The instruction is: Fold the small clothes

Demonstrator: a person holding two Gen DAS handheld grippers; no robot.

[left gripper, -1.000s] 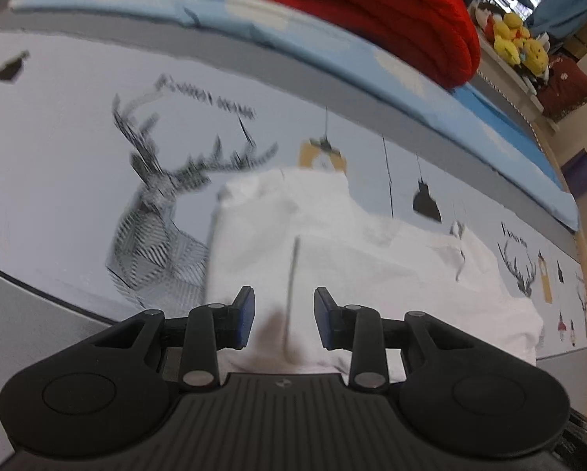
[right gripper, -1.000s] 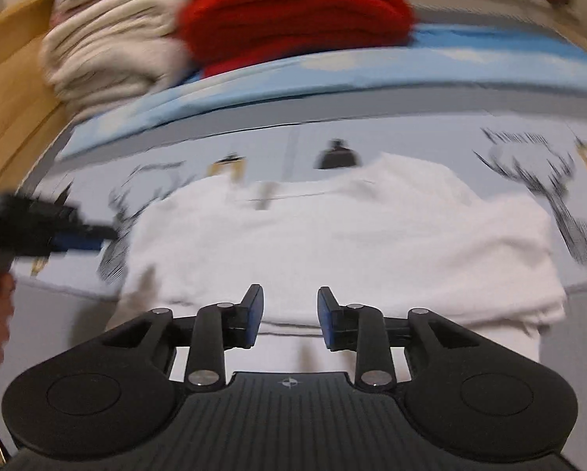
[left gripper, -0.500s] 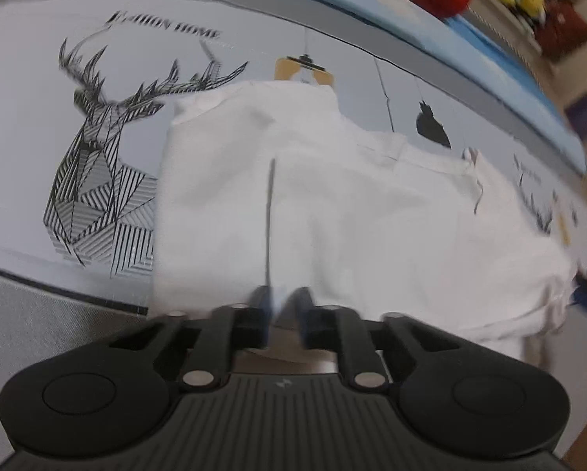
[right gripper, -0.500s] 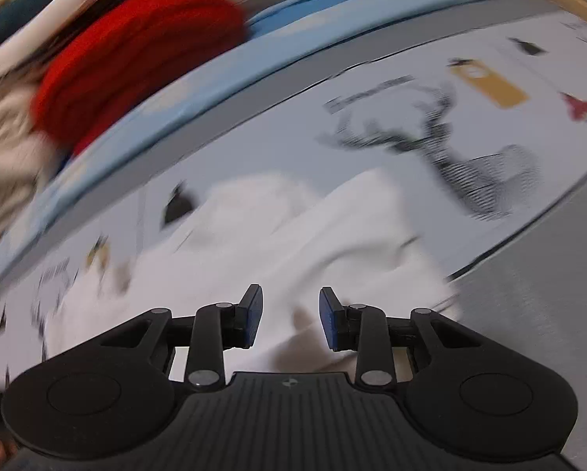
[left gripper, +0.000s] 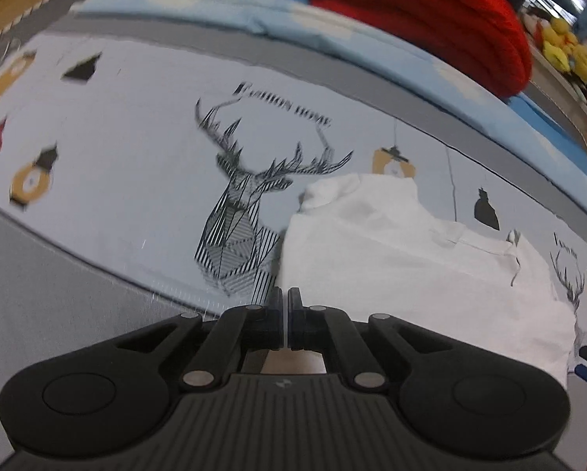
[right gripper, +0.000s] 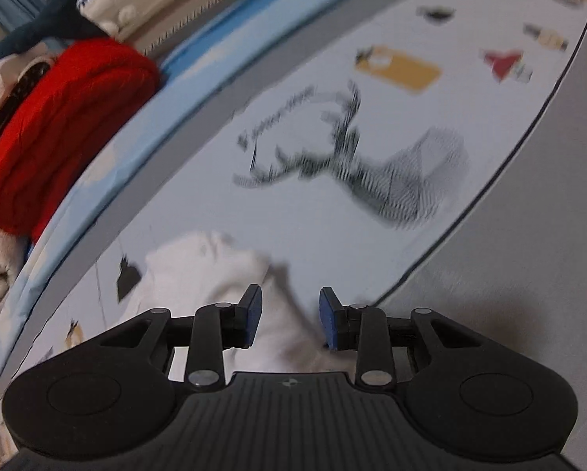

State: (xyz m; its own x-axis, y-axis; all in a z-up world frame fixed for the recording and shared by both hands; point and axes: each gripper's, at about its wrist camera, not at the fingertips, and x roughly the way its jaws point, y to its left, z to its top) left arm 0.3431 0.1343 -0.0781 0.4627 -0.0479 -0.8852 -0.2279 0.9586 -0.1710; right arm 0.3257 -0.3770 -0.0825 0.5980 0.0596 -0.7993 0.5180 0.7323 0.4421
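The small white cotton garment [left gripper: 411,271] lies spread on the pale printed bedsheet with the black line-drawn deer head [left gripper: 242,216], only partly folded by the look of it, its left side turned in. The left gripper [left gripper: 285,306] sits at the garment's near left corner, fingers pinched tight together; they seem clenched on the hem, though the cloth between them is hidden. The right gripper [right gripper: 289,314] hovers spread apart over the garment's right end [right gripper: 223,271], holding nothing yet. So I'd judge this is early going: at least one more fold remains. A bulky red knitted blanket [left gripper: 431,11] sits behind.
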